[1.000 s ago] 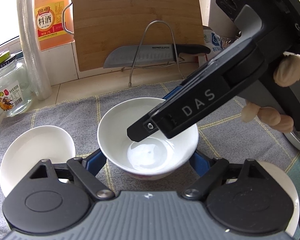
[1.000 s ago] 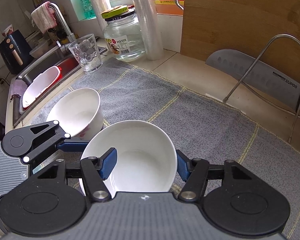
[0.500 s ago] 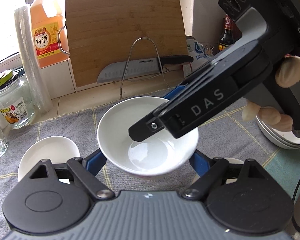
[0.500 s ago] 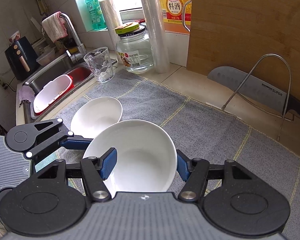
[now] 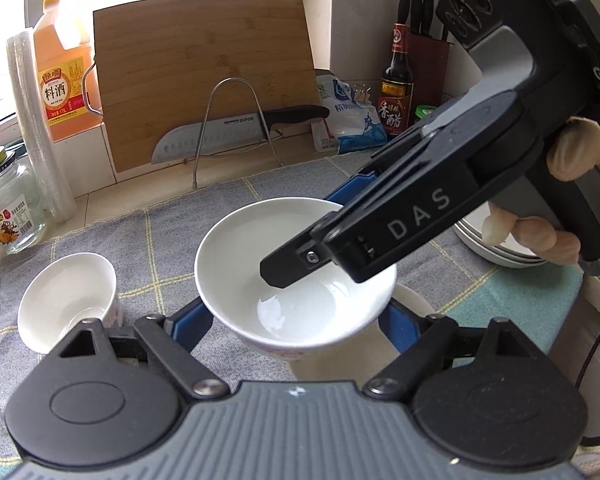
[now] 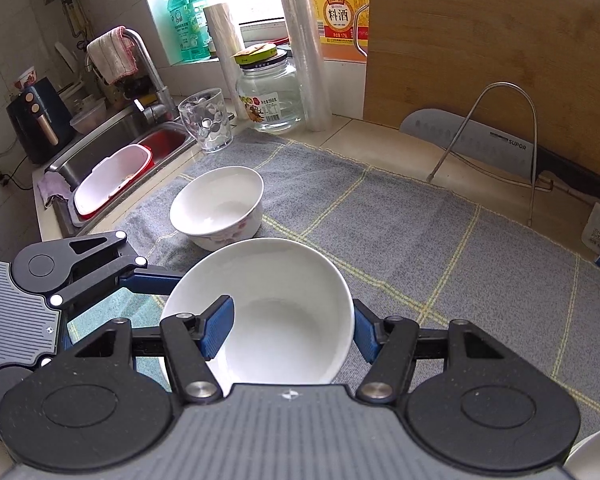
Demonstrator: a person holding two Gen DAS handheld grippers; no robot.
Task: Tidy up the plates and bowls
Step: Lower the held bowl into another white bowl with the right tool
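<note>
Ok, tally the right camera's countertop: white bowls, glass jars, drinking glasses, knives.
White bowls: 2, held bowl and mat bowl
Glass jar: 1
Drinking glass: 1
Knife: 1
Total: 5; white sliver at corner unclear

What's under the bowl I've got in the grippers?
Below the bowl, part of a pale dish peeks out at its right side. The rest is covered by the bowl and the left gripper, so whether it is a plate or a bowl is unclear.
</note>
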